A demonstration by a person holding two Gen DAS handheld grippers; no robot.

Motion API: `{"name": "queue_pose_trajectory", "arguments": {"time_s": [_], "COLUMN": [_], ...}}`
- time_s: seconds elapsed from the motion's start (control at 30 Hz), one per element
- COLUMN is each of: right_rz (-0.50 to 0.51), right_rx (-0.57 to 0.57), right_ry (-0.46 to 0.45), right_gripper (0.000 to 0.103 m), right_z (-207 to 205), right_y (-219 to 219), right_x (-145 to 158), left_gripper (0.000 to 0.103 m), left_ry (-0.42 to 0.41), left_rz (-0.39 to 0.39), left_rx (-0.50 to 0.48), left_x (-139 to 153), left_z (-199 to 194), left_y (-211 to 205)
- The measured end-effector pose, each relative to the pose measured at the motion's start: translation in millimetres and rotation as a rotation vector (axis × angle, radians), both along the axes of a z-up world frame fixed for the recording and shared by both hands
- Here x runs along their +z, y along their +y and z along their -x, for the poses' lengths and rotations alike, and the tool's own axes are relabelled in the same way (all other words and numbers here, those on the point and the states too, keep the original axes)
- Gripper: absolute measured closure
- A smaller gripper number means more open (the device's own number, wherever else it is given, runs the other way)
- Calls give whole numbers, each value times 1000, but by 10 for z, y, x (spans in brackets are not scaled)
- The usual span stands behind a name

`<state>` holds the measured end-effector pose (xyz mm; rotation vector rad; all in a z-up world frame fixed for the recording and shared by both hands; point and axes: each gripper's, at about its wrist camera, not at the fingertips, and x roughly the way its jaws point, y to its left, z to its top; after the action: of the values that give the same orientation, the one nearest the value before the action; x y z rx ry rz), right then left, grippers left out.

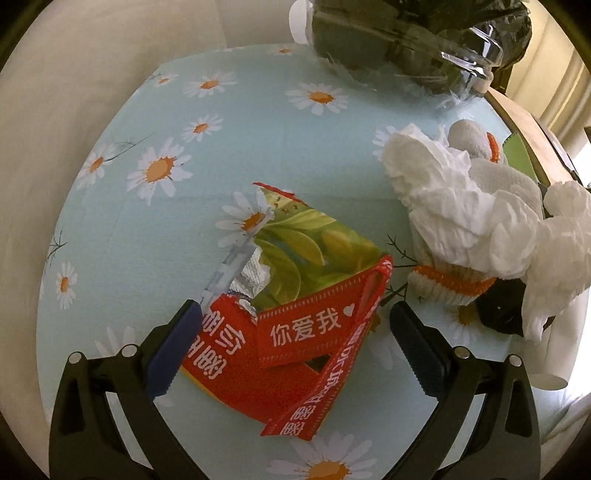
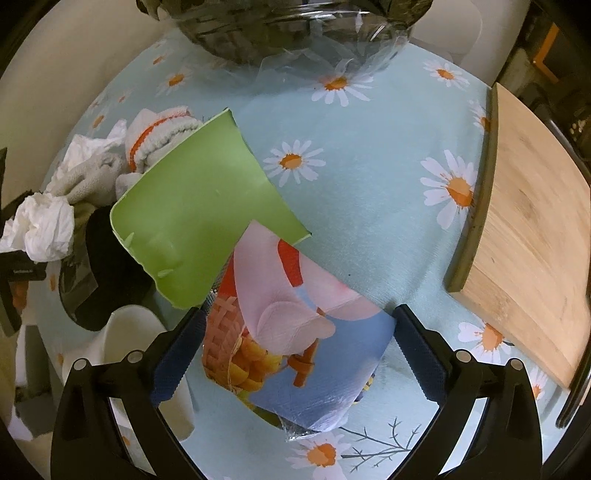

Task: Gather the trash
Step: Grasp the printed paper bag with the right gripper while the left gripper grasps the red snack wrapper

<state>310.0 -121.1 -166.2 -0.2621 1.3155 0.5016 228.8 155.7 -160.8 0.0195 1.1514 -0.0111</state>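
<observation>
A torn red and green snack wrapper (image 1: 295, 332) with white print lies flat on the daisy tablecloth (image 1: 184, 229). My left gripper (image 1: 295, 343) points down over it, open, one finger on each side of the wrapper. In the right wrist view a blue and pink wrapper (image 2: 295, 354) with a basket picture lies between the wide fingers of my right gripper (image 2: 295, 347), which is open. A green sheet (image 2: 199, 206) overlaps that wrapper's far end. A bin (image 2: 295, 29) lined with a clear bag (image 1: 406, 40) stands at the table's far edge.
Crumpled white tissue (image 1: 443, 199) sits on knitted gloves with orange cuffs (image 1: 454, 284), right of the red wrapper, with a black object (image 1: 498, 314) beside them. The same tissue (image 2: 40, 225) and gloves (image 2: 155, 133) show at left. A wooden board (image 2: 535, 240) lies at right.
</observation>
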Motion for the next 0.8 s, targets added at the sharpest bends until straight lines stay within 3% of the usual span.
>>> {"name": "queue_pose_trajectory", "arguments": {"time_s": [0.2,0.23,0.27,0.33,0.37,0.43,0.7,0.73,0.77,0.8], "right_rz": [-34,-37,-42,-70,-80,-112,-148,-154,-157,-159], "right_rx": [-9,-16,-30,-50,-56,-64,-85,-88,-91,-95], "right_ry": [-29,-32,-31,-36,-30,-8,-35,-39,-45,-55], "right_gripper": [8,11,15,40,41,44,45,45,45,45], "right_z": [96,112,132,162,173,192,330,348,353,375], "right_y": [-139,-152,-179,-274,-311,-406,-647,-680,-694,-726], "right_x": [31,40,51,108,123,135,359,398,433,487], "left_gripper": [5,8,18,37,48,59,61,64,78,79], "left_ry": [4,1,-5,-16,-15,-14,-26,-30,-35,-32], "left_rz": [-7,-7,-7,-4,-4,-21,29,29,28,30], "left_rx": [35,38,36,27,17,-13,25,24,24,25], "left_x": [21,27,41,104,117,148,291,320,350,386], "left_z": [-3,0,0,58,73,120,293,322,334,356], "left_y": [-24,-18,-18,-44,-58,-125,-104,-104,-98,-85]}}
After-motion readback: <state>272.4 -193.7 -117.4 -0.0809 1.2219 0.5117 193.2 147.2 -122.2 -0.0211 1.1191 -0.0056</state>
